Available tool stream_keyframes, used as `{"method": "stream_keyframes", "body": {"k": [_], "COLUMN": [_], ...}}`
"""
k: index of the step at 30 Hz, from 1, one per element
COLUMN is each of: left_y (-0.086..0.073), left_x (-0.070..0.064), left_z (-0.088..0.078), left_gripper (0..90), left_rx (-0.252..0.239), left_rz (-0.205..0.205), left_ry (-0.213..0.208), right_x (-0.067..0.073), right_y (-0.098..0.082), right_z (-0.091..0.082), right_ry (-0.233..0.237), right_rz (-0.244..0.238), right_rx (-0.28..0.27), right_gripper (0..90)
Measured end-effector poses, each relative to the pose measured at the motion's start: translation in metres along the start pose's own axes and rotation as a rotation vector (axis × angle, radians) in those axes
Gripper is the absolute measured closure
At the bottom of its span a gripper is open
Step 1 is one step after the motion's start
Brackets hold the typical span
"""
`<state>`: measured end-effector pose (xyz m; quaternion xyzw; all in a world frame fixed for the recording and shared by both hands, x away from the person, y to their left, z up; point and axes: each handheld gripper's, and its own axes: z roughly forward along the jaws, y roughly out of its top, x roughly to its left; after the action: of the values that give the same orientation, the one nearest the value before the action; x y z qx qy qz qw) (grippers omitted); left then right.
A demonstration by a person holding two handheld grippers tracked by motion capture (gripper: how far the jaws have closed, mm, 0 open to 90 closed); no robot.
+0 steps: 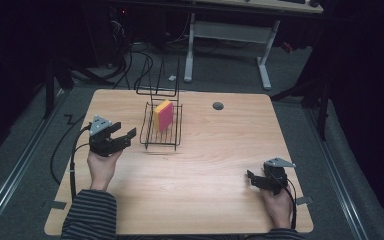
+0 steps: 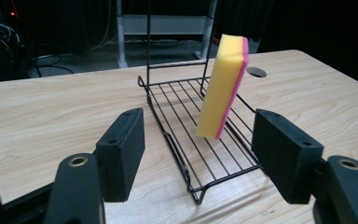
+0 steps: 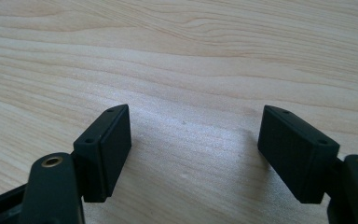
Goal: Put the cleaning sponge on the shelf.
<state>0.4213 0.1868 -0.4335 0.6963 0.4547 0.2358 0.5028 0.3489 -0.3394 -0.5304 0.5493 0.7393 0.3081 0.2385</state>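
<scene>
Sponge point(image 1: 163, 114), one in number, yellow with a pink scouring face, stands on edge inside the black wire rack point(image 1: 152, 136) at the middle-left of the wooden table point(image 1: 205, 165). Its long axis runs nearly vertical with a slight tilt; in the left gripper view the sponge point(image 2: 223, 86) leans back with its top towards the rack's tall wire back, the yellow face turned to the camera and the pink layer on the far side. Its lower edge rests on the rack point(image 2: 186, 140) floor wires.

One rack is present, its low front rim facing the near table edge, its tall back loop towards the far edge. One round cable grommet point(image 1: 218, 106) sits in the tabletop to the rack's right.

Left gripper point(image 1: 120, 134) hovers just left of the rack, jaws spread wide with nothing between them, pointed at the rack's front. Right gripper point(image 1: 251, 178) lies low near the right near corner, well apart from the rack, jaws likewise parted and empty over bare wood point(image 3: 191, 70).

Broad bare tabletop lies between the rack and the right gripper.
</scene>
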Motion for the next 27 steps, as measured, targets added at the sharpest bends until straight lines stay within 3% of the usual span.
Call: {"method": "stream_keyframes", "body": {"k": [10,12,27], "left_y": [-0.005,-0.008,-0.017], "left_x": [0.005,0.008,0.016], "left_z": [-0.014,-0.018,-0.035], "left_gripper": [35.5,35.5,35.4], "left_rx": [-0.017,-0.020,-0.040], "left_rz": [-0.005,-0.002,-0.028], "left_ry": [0.018,0.042,0.056], "right_x": [0.000,0.000,0.000], "right_y": [0.000,0.000,0.000], "right_z": [0.000,0.000,0.000], "right_ry": [0.000,0.000,-0.001], "right_rz": [0.000,0.000,0.001], "right_rx": [0.000,0.000,0.000], "right_gripper": [25.9,25.9,25.9]}}
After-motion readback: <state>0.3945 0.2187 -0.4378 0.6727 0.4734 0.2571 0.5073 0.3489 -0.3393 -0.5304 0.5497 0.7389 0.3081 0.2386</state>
